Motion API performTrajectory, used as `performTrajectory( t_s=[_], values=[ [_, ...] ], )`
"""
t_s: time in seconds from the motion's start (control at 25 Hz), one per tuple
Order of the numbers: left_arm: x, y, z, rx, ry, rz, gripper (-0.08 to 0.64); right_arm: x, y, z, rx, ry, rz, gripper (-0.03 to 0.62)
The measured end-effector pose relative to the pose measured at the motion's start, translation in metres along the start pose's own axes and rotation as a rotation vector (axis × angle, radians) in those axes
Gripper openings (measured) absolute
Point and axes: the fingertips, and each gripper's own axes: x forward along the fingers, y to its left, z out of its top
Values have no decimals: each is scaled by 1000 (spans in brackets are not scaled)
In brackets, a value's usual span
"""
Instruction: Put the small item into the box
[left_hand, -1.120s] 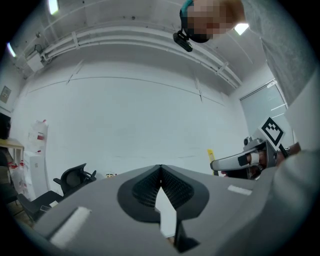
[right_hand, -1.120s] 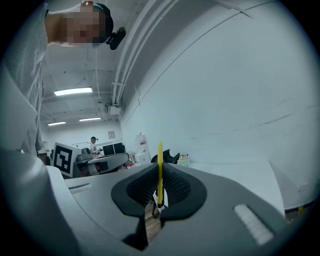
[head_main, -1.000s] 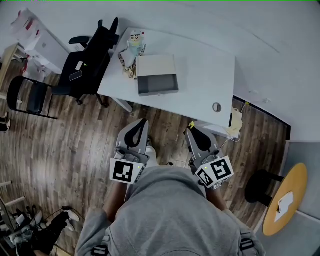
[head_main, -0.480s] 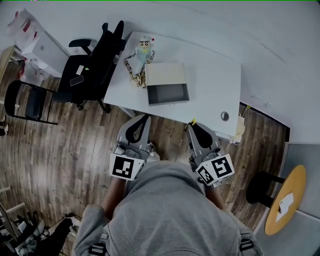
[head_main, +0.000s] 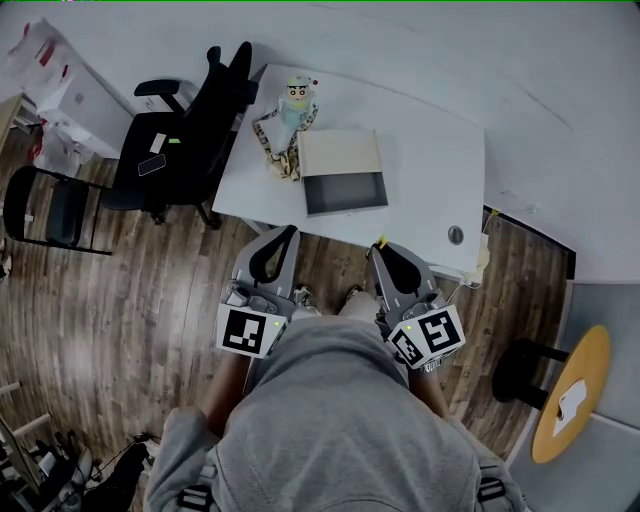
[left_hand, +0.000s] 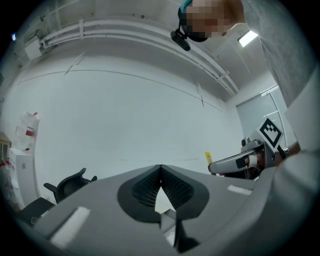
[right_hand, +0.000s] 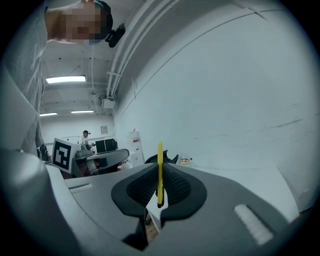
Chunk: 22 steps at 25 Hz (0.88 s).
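The right gripper (right_hand: 159, 191) has its jaws clamped on a small yellow item (right_hand: 159, 170), a thin strip standing upright between them with its top poking above the tips. The left gripper (left_hand: 160, 176) has its jaws together with nothing between them. In the head view both grippers are held close to the person's body over the wooden floor (head_main: 120, 290), well short of the white desk (head_main: 430, 170). On the desk lies 1 open grey box (head_main: 345, 190), with a doll (head_main: 292, 112) just beside it.
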Motion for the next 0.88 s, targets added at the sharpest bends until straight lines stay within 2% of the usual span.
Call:
performTrajectory(
  t_s=[0.24, 0.88],
  values=[
    [3, 0, -12, -13, 73, -7, 3, 5, -9, -1, 5, 17, -4, 41],
    [30, 22, -23, -36, 100, 90, 3, 58, -43, -4, -39, 109, 89, 41]
  ],
)
